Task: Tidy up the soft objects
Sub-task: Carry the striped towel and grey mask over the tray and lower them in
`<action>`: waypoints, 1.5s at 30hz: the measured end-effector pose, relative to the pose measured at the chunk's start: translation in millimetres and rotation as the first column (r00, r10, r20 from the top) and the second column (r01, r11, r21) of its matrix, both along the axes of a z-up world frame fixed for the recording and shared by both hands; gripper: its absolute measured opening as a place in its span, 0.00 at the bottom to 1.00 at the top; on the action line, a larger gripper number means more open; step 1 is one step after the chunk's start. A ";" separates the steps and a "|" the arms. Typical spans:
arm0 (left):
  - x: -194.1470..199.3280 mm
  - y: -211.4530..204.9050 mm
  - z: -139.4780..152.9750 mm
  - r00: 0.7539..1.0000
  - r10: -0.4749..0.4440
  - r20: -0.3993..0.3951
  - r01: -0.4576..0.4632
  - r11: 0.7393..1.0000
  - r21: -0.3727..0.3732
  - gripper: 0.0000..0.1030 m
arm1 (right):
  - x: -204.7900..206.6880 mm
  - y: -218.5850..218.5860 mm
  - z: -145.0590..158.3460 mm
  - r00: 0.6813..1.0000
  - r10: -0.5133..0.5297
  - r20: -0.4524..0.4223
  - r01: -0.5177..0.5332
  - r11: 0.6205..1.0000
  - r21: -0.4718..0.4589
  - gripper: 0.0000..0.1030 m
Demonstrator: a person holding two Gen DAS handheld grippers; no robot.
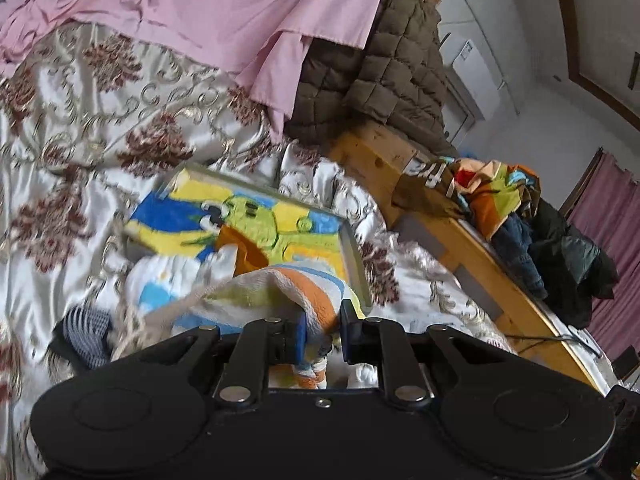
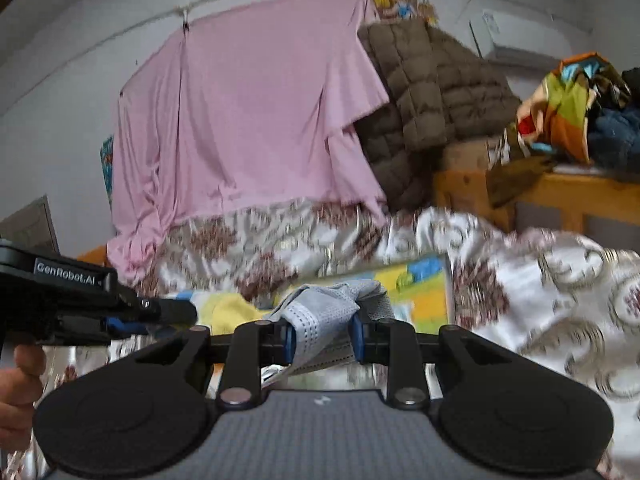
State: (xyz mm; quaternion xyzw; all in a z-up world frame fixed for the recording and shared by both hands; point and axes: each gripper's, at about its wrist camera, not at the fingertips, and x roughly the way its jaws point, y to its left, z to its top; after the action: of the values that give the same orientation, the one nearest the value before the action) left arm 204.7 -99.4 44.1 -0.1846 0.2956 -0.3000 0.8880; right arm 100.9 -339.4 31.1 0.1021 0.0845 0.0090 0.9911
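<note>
**A:** Where is the striped towel?

**B:** The striped towel (image 1: 288, 292) sits at 6 o'clock in the left wrist view, clenched between the blue pads of the left gripper (image 1: 323, 338). Its orange, white and green bands bunch up over the jaws and trail down between them.

**A:** And the other claw?

**B:** The right gripper (image 2: 322, 340) is closed on a grey mesh cloth (image 2: 320, 312), a perforated fabric knotted into a lump at 6 o'clock in the right wrist view. The left gripper's body (image 2: 80, 300) enters that view at 9 o'clock, with a hand (image 2: 20, 384) on its grip below it.

**A:** What lies just past the towel?

**B:** A tray (image 1: 356, 252) with a pale rim, holding a cartoon towel (image 1: 248, 224) in yellow, blue and green, laid flat, toward 12 o'clock from the jaws. At 8 o'clock a dark checked cloth (image 1: 86, 332) lies on the bedspread.

**A:** The bedspread?

**B:** A satin bedspread (image 1: 80, 128), silver-white with maroon floral patterns, under everything. Beyond it at 12 o'clock hangs a pink sheet (image 1: 208, 12), with a brown quilted jacket (image 1: 392, 64) beside it at 1 o'clock. At 3 o'clock a wooden bed frame (image 1: 480, 256) carries a clothes pile (image 1: 520, 216), multicoloured and dark garments heaped together.
</note>
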 end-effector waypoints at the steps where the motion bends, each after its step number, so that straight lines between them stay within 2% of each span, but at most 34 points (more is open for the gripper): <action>1: 4.4 -3.3 2.2 1.000 0.005 0.008 -0.005 1.000 -0.001 0.17 | 7.5 -3.3 1.3 1.000 -0.003 0.018 0.003 1.000 0.001 0.28; 4: 19.2 -15.6 8.6 0.999 0.010 0.043 -0.010 1.000 0.001 0.17 | 29.3 -15.6 1.4 0.999 -0.010 0.041 0.009 0.999 0.031 0.29; 11: 73.4 -51.2 18.3 0.996 0.018 0.092 -0.020 1.000 0.017 0.17 | 83.3 -37.2 -2.8 0.997 -0.047 0.060 0.046 0.999 0.015 0.29; 18: 122.3 -91.4 7.4 0.993 0.030 0.116 -0.034 0.999 0.032 0.17 | 129.2 -73.0 -29.6 0.997 -0.072 -0.022 0.074 0.992 0.106 0.29; 27: 165.1 -137.8 -30.6 0.997 0.033 0.063 -0.037 0.997 0.072 0.17 | 168.1 -98.8 -61.2 0.986 -0.069 -0.149 0.091 0.985 0.146 0.30; 31: 171.5 -143.5 -48.7 0.998 0.052 0.044 -0.057 0.992 0.114 0.18 | 176.9 -100.6 -69.7 0.982 -0.061 -0.177 0.091 0.982 0.163 0.32; 37: 184.9 -144.9 -73.3 0.997 0.069 -0.025 -0.064 0.987 0.149 0.18 | 191.6 -101.0 -79.4 0.969 -0.055 -0.241 0.097 0.981 0.170 0.33; 41: 190.4 -152.1 -87.0 0.996 0.070 -0.049 -0.057 0.972 0.227 0.19 | 198.9 -103.3 -85.9 0.959 -0.057 -0.277 0.110 0.978 0.180 0.34; 45: 193.8 -152.0 -97.4 0.994 0.079 -0.077 -0.058 0.969 0.241 0.19 | 201.9 -103.6 -88.2 0.953 -0.064 -0.296 0.121 0.977 0.177 0.35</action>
State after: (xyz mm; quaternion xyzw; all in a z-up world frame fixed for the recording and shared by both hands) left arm 398.5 -251.4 -53.3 -0.0996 0.3611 -0.2230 0.9000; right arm 302.8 -443.1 -57.1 0.2015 0.2219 -0.0445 0.9530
